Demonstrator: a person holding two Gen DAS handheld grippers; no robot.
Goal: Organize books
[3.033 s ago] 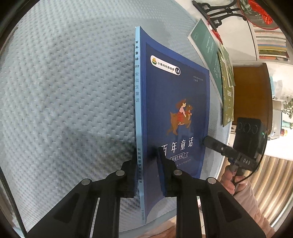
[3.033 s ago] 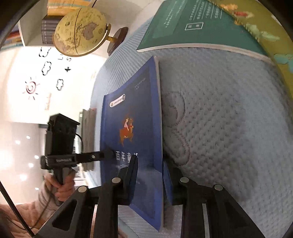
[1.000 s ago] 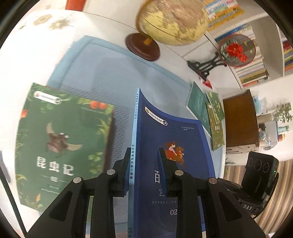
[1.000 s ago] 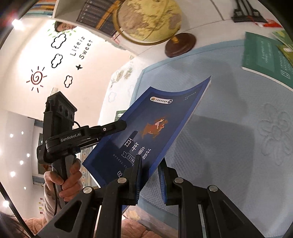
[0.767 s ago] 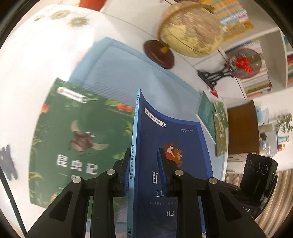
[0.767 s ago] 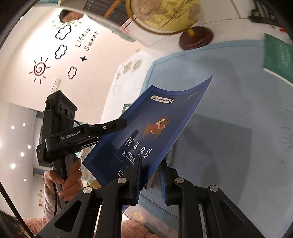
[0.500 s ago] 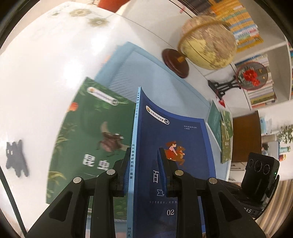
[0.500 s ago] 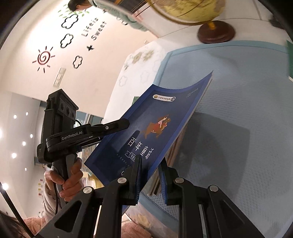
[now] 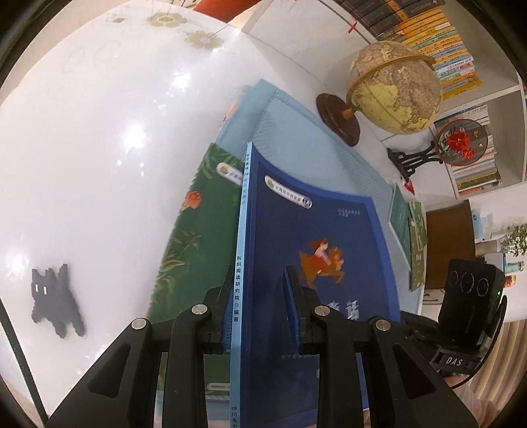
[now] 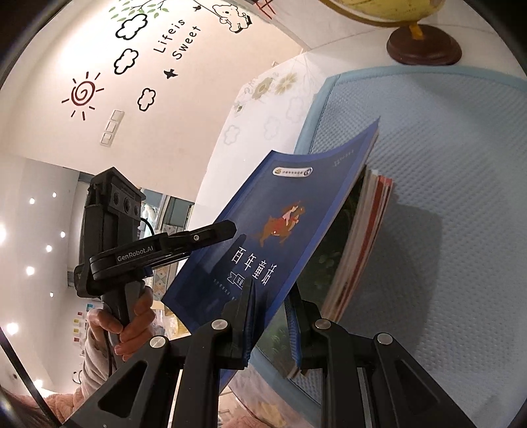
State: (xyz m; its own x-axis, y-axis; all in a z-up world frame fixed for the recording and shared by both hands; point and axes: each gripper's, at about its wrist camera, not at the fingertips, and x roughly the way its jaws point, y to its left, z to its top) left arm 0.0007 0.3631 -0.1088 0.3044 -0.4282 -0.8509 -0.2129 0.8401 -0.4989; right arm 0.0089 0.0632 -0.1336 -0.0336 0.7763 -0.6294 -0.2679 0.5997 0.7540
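Note:
Both grippers hold one blue storybook (image 9: 313, 250) (image 10: 290, 210) in the air. My left gripper (image 9: 257, 296) is shut on its spine edge, and my right gripper (image 10: 270, 306) is shut on its near edge. Right under it lies a green book with leaves and an insect on the cover (image 9: 194, 230), at the left end of the pale blue mat (image 9: 296, 131). In the right wrist view that green book tops a small stack of books (image 10: 365, 243), whose red and white page edges show. The left gripper's body (image 10: 131, 243) and the hand on it appear at the left there.
A globe on a dark wooden base (image 9: 392, 92) stands at the back of the white table (image 9: 98, 131). Two green books (image 9: 408, 227) lie at the mat's far right. A fan ornament on a black stand (image 9: 451, 145) and bookshelves (image 9: 428, 29) are behind. A black cat sticker (image 9: 56, 299) marks the tabletop.
Both grippers have carried the blue book leftwards and a little down. It now hangs over the green book, which has slid under it from the left of the view.

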